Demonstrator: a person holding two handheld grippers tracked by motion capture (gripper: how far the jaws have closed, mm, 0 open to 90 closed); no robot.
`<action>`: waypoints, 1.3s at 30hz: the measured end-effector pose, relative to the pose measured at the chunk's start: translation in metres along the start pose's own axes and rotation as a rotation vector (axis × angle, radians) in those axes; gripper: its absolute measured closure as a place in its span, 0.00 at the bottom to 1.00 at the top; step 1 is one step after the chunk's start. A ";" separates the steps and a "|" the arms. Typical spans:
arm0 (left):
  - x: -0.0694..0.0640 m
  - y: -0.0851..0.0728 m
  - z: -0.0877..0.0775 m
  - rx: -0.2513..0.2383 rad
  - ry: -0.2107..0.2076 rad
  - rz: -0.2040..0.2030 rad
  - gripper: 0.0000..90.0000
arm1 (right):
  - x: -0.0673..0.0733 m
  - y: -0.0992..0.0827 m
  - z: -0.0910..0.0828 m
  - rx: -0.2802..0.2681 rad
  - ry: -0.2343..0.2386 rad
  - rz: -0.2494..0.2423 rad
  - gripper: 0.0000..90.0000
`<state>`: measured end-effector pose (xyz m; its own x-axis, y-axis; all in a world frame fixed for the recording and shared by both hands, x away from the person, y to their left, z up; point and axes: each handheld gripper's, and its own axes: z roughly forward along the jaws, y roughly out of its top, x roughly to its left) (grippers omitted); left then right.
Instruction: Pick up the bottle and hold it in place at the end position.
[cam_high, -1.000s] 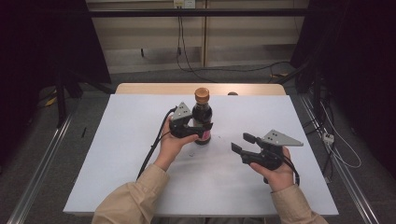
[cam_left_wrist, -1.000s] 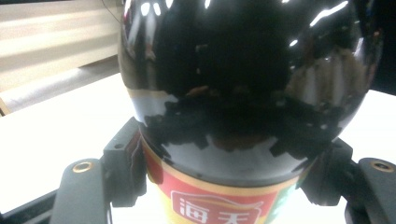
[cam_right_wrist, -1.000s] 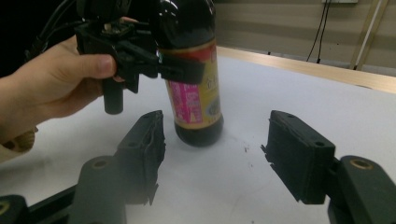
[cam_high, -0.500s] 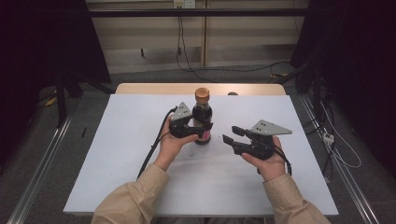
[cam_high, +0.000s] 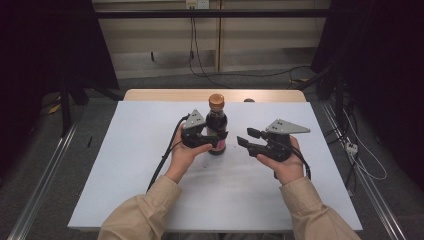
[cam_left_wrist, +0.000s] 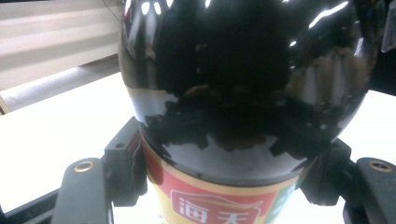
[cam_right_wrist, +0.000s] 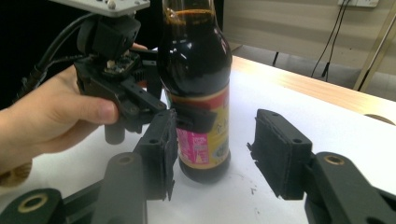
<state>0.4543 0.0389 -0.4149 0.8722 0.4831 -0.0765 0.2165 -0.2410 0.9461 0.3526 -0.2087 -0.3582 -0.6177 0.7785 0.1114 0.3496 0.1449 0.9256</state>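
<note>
On the white table (cam_high: 125, 165), near its middle, my left gripper (cam_high: 220, 136) clamps the upright soy sauce bottle (cam_high: 216, 125) at its label. My right gripper (cam_high: 246, 137) waits spread just beside it, empty. I judge the hold done; the cap (cam_high: 216, 100) is untouched.

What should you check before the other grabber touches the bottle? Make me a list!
1. Dark glass sauce bottle standing upright on the white table: ok.
2. Left gripper fingers clamped on both sides of the bottle: ok.
3. Right gripper open: ok.
4. Right gripper apart from the bottle, not bumping it: ok.
5. Orange-brown cap on: ok; screwed tight: cannot tell.
</note>
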 end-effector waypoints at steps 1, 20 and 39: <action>0.000 0.000 0.000 0.002 0.001 -0.001 0.33 | 0.000 0.002 0.001 0.004 -0.001 0.003 0.56; 0.000 0.000 -0.001 0.005 0.000 -0.006 0.33 | -0.007 0.027 0.018 0.014 -0.015 0.018 0.57; -0.002 0.001 -0.002 0.009 0.021 -0.002 0.33 | -0.014 0.040 0.025 0.017 -0.031 0.028 0.56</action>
<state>0.4519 0.0397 -0.4135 0.8625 0.5009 -0.0715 0.2222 -0.2480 0.9429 0.3927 -0.1981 -0.3320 -0.5857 0.8007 0.1257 0.3787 0.1332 0.9159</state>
